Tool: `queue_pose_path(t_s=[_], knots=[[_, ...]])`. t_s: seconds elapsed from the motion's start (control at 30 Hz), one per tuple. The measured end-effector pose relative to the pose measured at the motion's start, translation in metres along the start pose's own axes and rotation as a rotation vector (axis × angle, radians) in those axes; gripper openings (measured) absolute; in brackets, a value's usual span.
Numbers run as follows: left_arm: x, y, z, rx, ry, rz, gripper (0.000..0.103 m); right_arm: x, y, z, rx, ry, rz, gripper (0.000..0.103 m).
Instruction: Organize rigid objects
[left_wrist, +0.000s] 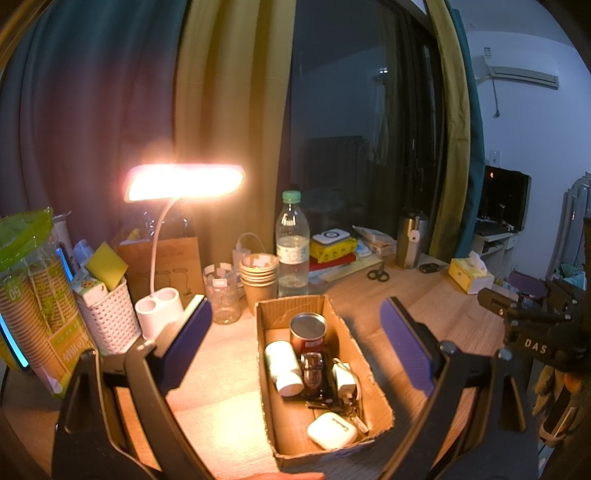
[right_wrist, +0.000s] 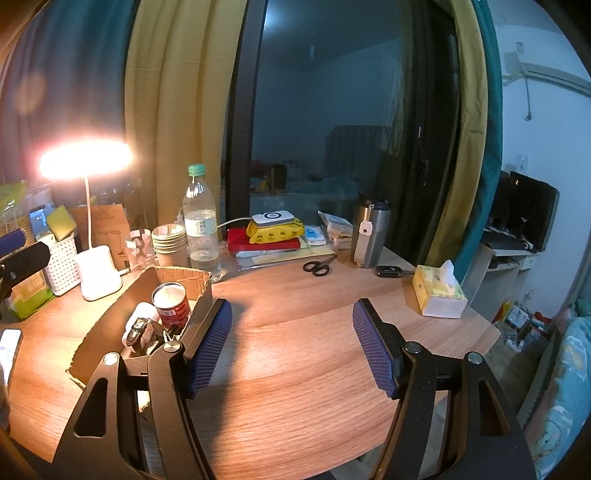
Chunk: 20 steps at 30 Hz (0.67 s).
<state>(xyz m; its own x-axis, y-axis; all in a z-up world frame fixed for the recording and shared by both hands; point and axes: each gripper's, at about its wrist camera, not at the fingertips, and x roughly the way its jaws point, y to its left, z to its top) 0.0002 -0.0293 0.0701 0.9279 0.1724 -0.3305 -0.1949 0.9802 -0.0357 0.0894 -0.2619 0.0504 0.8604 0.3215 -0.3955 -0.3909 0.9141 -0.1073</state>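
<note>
An open cardboard box (left_wrist: 373, 384) sits on the wooden desk. It holds a red can (left_wrist: 308, 330), a white pill bottle (left_wrist: 283, 366), a watch (left_wrist: 313, 373), a white charger (left_wrist: 343, 378), keys and a white earbud case (left_wrist: 331, 430). My left gripper (left_wrist: 295, 328) is open and empty, its pads on either side of the box, above it. My right gripper (right_wrist: 291, 332) is open and empty over bare desk, right of the box (right_wrist: 110, 325). The can (right_wrist: 170, 301) shows there too.
A lit desk lamp (left_wrist: 159, 310), white basket (left_wrist: 107, 314), paper cups (left_wrist: 258, 277), water bottle (left_wrist: 292, 243), stacked books, scissors (right_wrist: 318, 266), steel tumbler (right_wrist: 369, 236), car key (right_wrist: 388, 272) and tissue box (right_wrist: 439, 291) line the back and right. A phone (right_wrist: 9, 347) lies at the left edge.
</note>
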Motion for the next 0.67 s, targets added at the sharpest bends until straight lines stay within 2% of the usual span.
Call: queue_pose_path(t_s=[0.67], knots=[[0.0028, -0.0035, -0.0059, 0.007, 0.011, -0.009, 0.093, -0.0005, 0.0073, 0.0023, -0.004, -0.001, 0.008, 0.071]])
